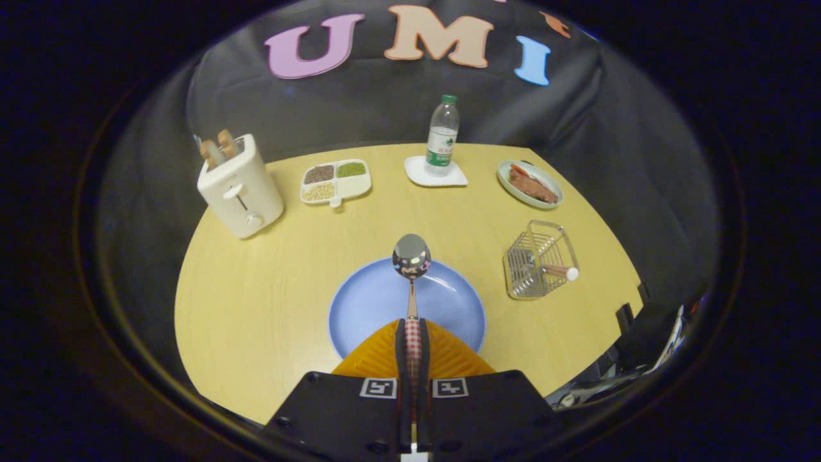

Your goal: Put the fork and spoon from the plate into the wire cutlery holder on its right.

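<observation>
Dim, even light from above, a glare spot on the spoon (411, 255), edges bowed and perhaps slightly soft.

Toaster (240, 189), divided tray (335, 181), bottle (442, 135) on coaster (436, 173), plate of seemingly meat (530, 183).

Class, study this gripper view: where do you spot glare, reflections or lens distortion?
Gripper view: the fisheye lens bows the table edge into a curve; the spoon bowl, held in the shut tool above the blue plate, mirrors its surroundings; lighting on the tabletop is even, shadows soft.
</observation>
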### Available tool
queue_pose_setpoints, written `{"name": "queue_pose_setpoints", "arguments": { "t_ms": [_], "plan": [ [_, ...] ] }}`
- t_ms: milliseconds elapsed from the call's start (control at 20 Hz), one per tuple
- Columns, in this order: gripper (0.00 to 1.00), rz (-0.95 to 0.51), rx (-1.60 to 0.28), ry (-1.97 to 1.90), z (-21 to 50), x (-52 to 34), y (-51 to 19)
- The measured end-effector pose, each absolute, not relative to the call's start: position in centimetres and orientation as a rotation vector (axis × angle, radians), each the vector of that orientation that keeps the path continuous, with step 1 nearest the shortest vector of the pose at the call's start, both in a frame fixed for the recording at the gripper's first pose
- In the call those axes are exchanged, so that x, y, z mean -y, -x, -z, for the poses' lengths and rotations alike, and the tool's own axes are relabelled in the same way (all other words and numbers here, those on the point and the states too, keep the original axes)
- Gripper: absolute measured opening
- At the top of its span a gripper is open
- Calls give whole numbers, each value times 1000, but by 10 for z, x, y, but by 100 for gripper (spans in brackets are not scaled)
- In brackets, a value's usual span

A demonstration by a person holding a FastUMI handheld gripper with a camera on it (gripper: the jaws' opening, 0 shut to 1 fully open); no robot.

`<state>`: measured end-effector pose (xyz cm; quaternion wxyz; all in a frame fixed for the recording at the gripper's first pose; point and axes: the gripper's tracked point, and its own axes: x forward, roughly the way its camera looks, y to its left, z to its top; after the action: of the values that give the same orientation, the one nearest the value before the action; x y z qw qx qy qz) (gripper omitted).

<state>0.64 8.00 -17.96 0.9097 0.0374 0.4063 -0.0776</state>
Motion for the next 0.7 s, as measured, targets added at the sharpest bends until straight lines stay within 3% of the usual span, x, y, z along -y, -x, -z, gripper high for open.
{"name": "queue_pose_setpoints", "arguments": {
  "t_ms": [700],
  "plan": [
    [6, 440, -1174, -366, 117, 37, -30]
  ]
}}
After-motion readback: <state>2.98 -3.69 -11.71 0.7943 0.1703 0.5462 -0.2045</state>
